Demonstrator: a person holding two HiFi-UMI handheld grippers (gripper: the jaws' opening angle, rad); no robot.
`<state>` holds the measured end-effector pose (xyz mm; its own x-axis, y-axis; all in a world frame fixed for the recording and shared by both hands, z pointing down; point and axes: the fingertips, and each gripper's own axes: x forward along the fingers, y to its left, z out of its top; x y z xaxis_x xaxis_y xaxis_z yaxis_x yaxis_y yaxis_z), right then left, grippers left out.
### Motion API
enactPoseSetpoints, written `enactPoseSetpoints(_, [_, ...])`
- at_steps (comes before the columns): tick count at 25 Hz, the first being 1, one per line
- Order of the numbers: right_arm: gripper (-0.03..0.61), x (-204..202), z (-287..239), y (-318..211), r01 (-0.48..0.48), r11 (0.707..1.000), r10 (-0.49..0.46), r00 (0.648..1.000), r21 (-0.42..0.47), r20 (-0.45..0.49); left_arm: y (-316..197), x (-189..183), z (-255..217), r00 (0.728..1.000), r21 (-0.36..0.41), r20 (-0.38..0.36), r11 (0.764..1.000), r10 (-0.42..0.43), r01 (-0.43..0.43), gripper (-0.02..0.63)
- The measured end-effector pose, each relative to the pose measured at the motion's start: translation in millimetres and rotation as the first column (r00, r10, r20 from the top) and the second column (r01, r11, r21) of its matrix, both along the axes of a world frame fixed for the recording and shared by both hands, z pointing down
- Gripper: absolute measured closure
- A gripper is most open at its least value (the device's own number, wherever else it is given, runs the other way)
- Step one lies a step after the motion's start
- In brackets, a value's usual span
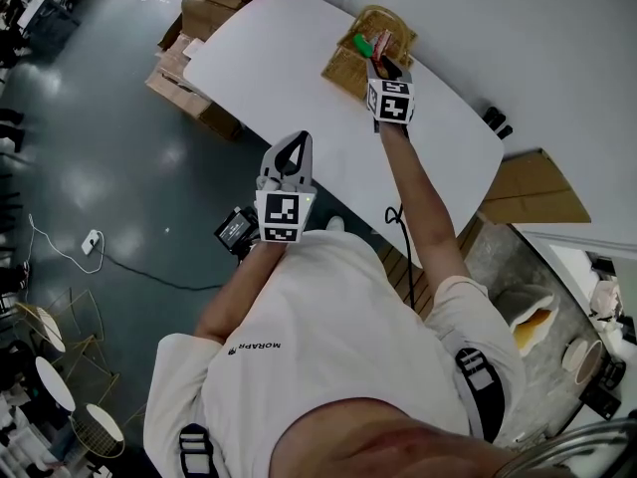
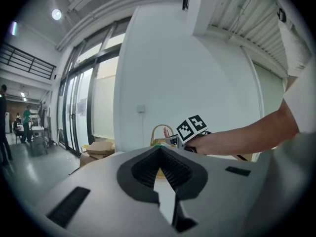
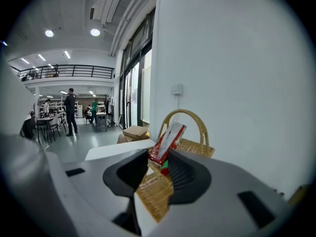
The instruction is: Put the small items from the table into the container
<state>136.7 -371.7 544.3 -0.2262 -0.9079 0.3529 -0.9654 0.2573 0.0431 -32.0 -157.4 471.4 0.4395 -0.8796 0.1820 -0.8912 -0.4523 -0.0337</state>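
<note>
shirt: white T-shirt [image 1: 328, 366] of the person wearing the rig. It is closest to the head camera and fills 6 o'clock.
left gripper [image 1: 298, 139]: just beyond the chest, near frame centre, with its tips at the near edge of the white table [image 1: 299, 58].
left jaws: in the left gripper view I read the two pads meeting at their tips with nothing between them, so it is carrying nothing.
right gripper [image 1: 383, 66]: on an arm stretched out toward 1 o'clock, with its tips over the wicker basket [image 1: 343, 71].
right jaws: roughly half parted, with both pads pressing on a red packet [image 3: 168, 141]. I log that as a hold.
red packet: it stands up out of the jaw tips, its top leaning toward 1 o'clock in the right gripper view, with a pale face and a red edge. From the head view it sits over the basket. I cannot tell whether it touches the weave.
green item [image 1: 360, 42]: lies in the basket, just at 9 o'clock of the packet in the head view. A green patch also shows under the packet between the right jaws, and I cannot tell whether it is the same thing.
basket: on the far side of the table near the white wall, with its hooped handle upright.
cardboard boxes [image 1: 204, 13]: on the floor at 11 o'clock, against the table's far end.
people [image 3: 70, 110]: standing in the hall at 9 o'clock of the right gripper view, well away from the table.
</note>
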Motion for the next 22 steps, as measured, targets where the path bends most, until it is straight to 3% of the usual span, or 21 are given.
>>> enactPoseSetpoints(19, [0.443,7,33,-42,0.009,0.995,-0.015,0.999,-0.102,-0.051,-4,-6,-3,1.000,-0.006,0.018,1.000,-0.007,0.007,0.611])
enactPoseSetpoints(22, [0.397,5,33,-41,0.007,0.996,-0.011,0.999,-0.094,-0.040,-2,-5,-4,1.000,-0.005,0.020,1.000,0.007,-0.007,0.611])
